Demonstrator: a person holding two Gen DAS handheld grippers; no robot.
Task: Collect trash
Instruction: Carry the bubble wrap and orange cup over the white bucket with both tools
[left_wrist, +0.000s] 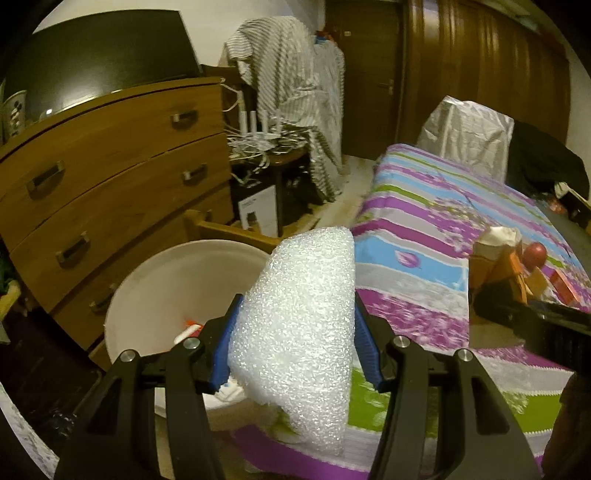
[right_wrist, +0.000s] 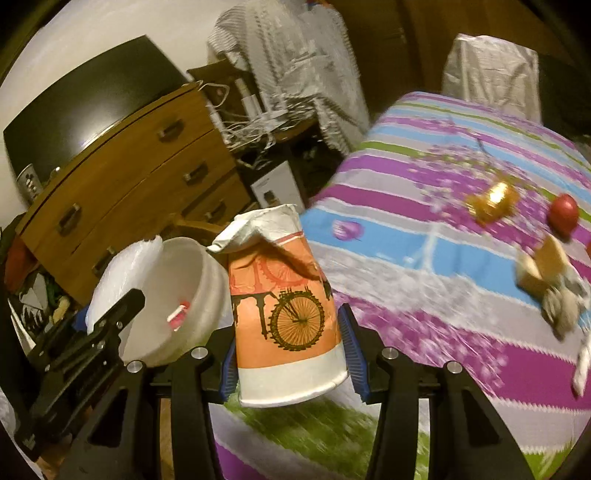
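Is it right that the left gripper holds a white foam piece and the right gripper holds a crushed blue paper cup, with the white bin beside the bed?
Not quite: the paper cup in the right gripper is orange with a bicycle print, not blue, as the right wrist view shows. The left gripper does hold the white foam piece, and the white bin stands beside the bed.

Black angular linkage arms, silver round screws, ribbed blue fingers (left_wrist: 364, 341) (same on both grippers)

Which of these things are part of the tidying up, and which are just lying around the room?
Part of the job:
foam piece in left gripper
crushed paper cup in right gripper
white bin

Just lying about:
dresser
striped bedspread
draped cloth
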